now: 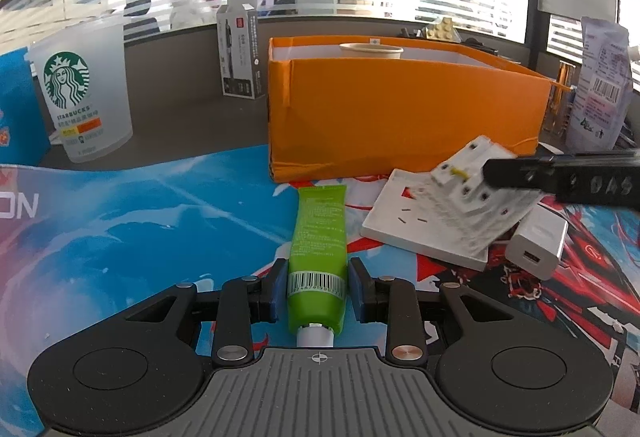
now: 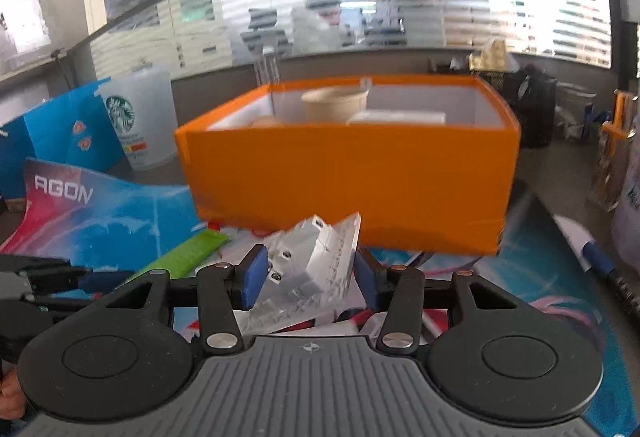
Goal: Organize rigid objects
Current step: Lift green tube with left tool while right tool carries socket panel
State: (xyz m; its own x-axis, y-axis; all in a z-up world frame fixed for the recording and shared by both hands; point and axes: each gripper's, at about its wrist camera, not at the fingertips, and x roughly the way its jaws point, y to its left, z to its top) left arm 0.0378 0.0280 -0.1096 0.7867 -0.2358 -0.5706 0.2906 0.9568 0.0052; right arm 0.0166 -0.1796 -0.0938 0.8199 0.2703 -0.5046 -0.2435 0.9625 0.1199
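On the printed desk mat [image 1: 140,221], my left gripper [image 1: 318,287] clamps the soft green tube [image 1: 318,237] at six o'clock (squeeze low, it dents), while my right gripper [image 2: 306,275] pinches the stiff, light socket module [image 2: 308,265] before the orange box [image 2: 348,181] at twelve.

An orange box [image 1: 400,117], a lime-green tube [image 1: 318,237] with a barcode, white socket plates [image 1: 424,225], a white charger [image 1: 536,247], a frosted cup [image 1: 80,89] with green logo, a blue-and-red printed mat [image 1: 140,221].
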